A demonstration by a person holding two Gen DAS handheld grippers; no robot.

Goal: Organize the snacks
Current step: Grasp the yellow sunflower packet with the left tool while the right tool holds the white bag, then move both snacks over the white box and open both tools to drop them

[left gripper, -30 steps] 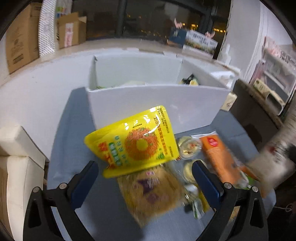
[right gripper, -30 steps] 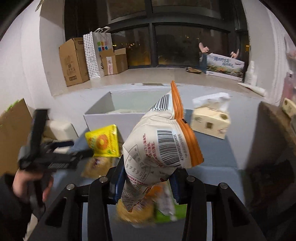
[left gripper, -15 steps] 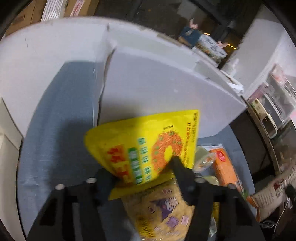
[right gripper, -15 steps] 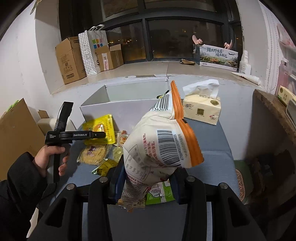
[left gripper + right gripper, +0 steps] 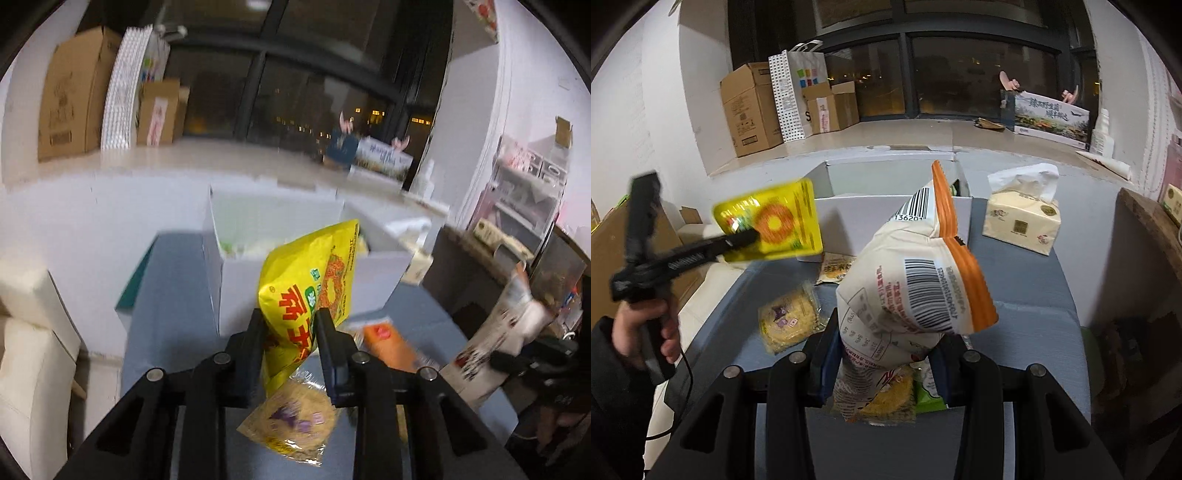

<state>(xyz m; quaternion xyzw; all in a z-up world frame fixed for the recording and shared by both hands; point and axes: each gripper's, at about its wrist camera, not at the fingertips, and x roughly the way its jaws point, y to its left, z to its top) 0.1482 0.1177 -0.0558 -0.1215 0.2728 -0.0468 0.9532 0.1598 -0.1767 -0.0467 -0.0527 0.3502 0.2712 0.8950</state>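
Dark windows and stacked cardboard boxes (image 5: 750, 107) backed the scene; nearer stood a blue-grey worktop (image 5: 1027, 295) with a white open box (image 5: 236, 291) at its far end.

Left hand-held gripper (image 5: 290, 325): jaws had just been closing and now pinched the lower edge of the yellow snack pouch (image 5: 314, 280), lifted clear of the worktop, just in front of the box's near wall. Right hand-held gripper (image 5: 882, 354): closed partway on the white-and-orange snack bag (image 5: 912, 284), held upright above the near end of the worktop.

Handling, judged: both packs looked light, soft and air-filled — glossy film, likely slippery. The pouch was held by one edge only, so it may swing or slip; a hold on the sealed seam would be firmer than on the puffed body. Contents probably crush easily.

Surroundings: a clear-wrapped yellow snack pack (image 5: 788, 319) and several smaller packets lay loose on the worktop between the grippers and the box. A tissue box (image 5: 1021, 218) sat at the far right. The box's near wall stood in the pouch's way — it needs to clear that rim. A hand (image 5: 646, 332) gripped the left tool's handle.
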